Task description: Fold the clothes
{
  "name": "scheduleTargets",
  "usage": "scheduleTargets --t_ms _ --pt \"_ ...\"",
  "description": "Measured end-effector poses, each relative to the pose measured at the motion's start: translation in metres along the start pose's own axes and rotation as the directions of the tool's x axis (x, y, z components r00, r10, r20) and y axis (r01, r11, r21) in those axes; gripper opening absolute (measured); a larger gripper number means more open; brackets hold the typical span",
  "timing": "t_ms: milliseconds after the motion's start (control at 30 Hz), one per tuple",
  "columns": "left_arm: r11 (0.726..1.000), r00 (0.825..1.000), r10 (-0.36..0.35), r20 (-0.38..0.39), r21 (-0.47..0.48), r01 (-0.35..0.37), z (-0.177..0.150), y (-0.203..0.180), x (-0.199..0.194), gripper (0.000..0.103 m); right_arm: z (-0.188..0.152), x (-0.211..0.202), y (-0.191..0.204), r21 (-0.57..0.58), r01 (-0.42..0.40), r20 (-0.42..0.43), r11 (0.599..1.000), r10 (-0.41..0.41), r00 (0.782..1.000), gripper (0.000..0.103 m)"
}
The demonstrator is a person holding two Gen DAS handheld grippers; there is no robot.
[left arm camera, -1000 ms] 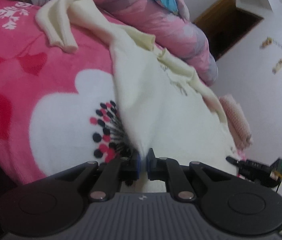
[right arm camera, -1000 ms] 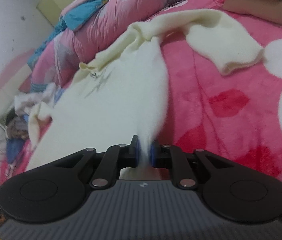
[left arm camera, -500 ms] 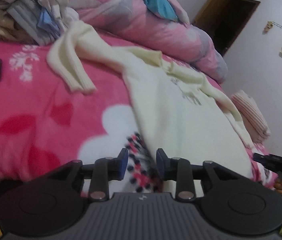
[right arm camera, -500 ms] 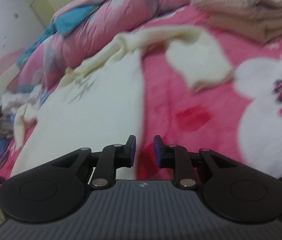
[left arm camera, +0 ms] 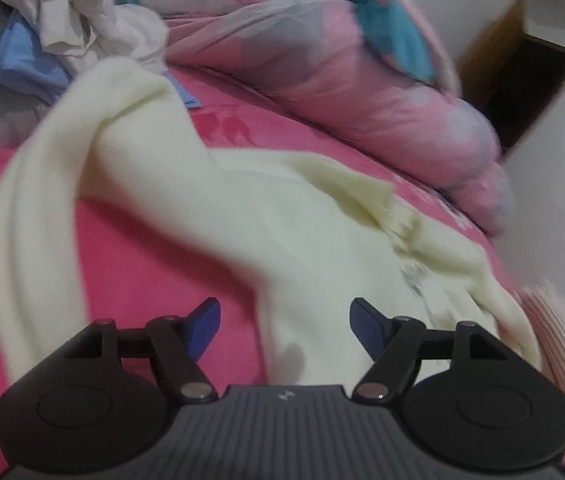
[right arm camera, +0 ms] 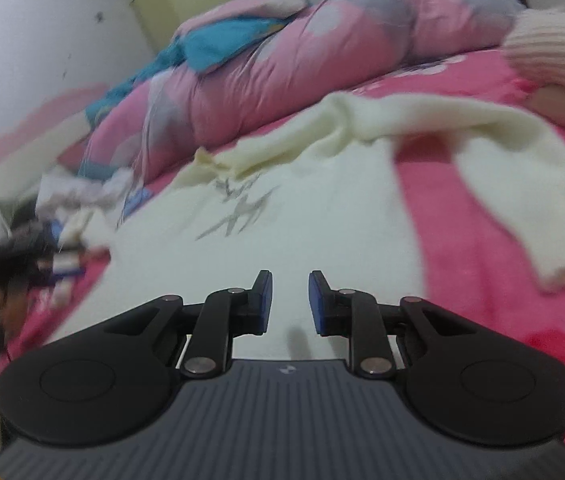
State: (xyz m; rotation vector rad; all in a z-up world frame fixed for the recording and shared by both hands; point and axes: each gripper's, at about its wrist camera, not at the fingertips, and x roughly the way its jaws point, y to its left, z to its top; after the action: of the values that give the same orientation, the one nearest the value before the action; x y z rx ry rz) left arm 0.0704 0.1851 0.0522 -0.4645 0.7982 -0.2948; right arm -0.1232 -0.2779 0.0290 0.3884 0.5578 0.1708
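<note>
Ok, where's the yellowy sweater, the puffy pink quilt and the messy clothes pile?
cream sweater (right arm camera: 282, 236), right wrist view, on its flat front below the grey print.
pink quilt (left arm camera: 322, 80), left wrist view, on its rolled middle.
clothes pile (left arm camera: 70, 20), left wrist view, on the crumpled white garment.

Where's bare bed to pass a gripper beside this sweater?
Bare pink blanket lies between the cream sweater body and its left sleeve; another patch sits inside the right sleeve. Crowded: clothes pile, rolled quilt.
</note>
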Motion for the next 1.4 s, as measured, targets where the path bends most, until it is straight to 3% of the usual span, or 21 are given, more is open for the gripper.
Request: scheduleTargets --t_ms 100,167,233,333,433,500,667,767,900,967,1067,1200,1300,1400 --pt "0.998 0.999 0.040 0.018 -0.059 -0.039 0.010 0.001 0.025 0.071 -0.013 0.019 -0.008 0.002 0.021 -0.020 1.000 -0.021 1.000 0.017" --pt "0.992 0.997 0.069 0.029 -0.110 -0.065 0.012 0.008 0.037 0.055 -0.019 0.019 -0.010 -0.011 0.007 0.010 1.000 -0.007 1.000 0.017" --pt "0.986 0.995 0.093 0.045 -0.140 -0.086 0.012 0.014 0.045 0.015 -0.022 0.017 -0.010 -0.019 0.001 0.023 1.000 0.000 1.000 0.017" --pt "0.985 0.988 0.111 0.112 -0.144 -0.094 0.014 0.013 0.041 0.011 -0.023 0.017 -0.012 -0.019 -0.010 0.031 1.000 0.011 0.999 0.017" --pt "0.989 0.958 0.134 0.254 -0.093 -0.113 0.021 0.006 0.018 0.010 -0.023 0.018 -0.014 -0.013 -0.019 0.034 1.000 0.019 0.999 0.017" --pt "0.989 0.946 0.147 0.288 -0.069 -0.133 0.025 0.007 0.013 0.010 -0.023 0.018 -0.016 -0.010 -0.023 0.038 1.000 0.023 0.999 0.017" --pt "0.969 0.955 0.236 0.179 0.025 -0.244 0.014 0.020 0.046 0.015 -0.025 0.018 -0.019 -0.001 -0.033 0.047 0.999 0.033 0.998 0.017" --pt "0.979 0.966 0.206 0.157 -0.031 -0.203 0.009 0.032 0.042 0.026 -0.025 0.018 -0.020 -0.002 -0.035 0.050 0.999 0.035 0.998 0.017" --pt "0.977 0.967 0.211 0.145 -0.036 -0.208 0.008 0.030 0.018 0.053 -0.026 0.018 -0.020 -0.004 -0.038 0.057 0.999 0.038 0.998 0.017" --pt "0.978 0.967 0.208 0.150 -0.019 -0.208 0.005 0.027 0.004 0.053 -0.026 0.018 -0.020 -0.003 -0.039 0.061 0.999 0.039 0.997 0.017" --pt "0.984 0.970 0.170 0.173 0.014 -0.175 0.001 0.018 -0.024 0.053 -0.026 0.018 -0.020 -0.005 -0.039 0.064 0.999 0.039 0.997 0.017" --pt "0.991 0.982 0.046 0.181 0.119 -0.068 -0.012 -0.012 -0.052 0.053 -0.027 0.018 -0.020 -0.006 -0.040 0.067 0.999 0.040 0.997 0.017" --pt "0.976 0.990 -0.070 0.121 0.212 0.043 -0.029 -0.039 -0.056 0.053 -0.027 0.018 -0.019 -0.009 -0.037 0.070 0.999 0.038 0.997 0.017" --pt "0.967 0.994 -0.107 0.017 0.236 0.100 -0.053 -0.052 -0.041 0.053 -0.028 0.017 -0.019 -0.012 -0.034 0.075 0.999 0.035 0.997 0.017"
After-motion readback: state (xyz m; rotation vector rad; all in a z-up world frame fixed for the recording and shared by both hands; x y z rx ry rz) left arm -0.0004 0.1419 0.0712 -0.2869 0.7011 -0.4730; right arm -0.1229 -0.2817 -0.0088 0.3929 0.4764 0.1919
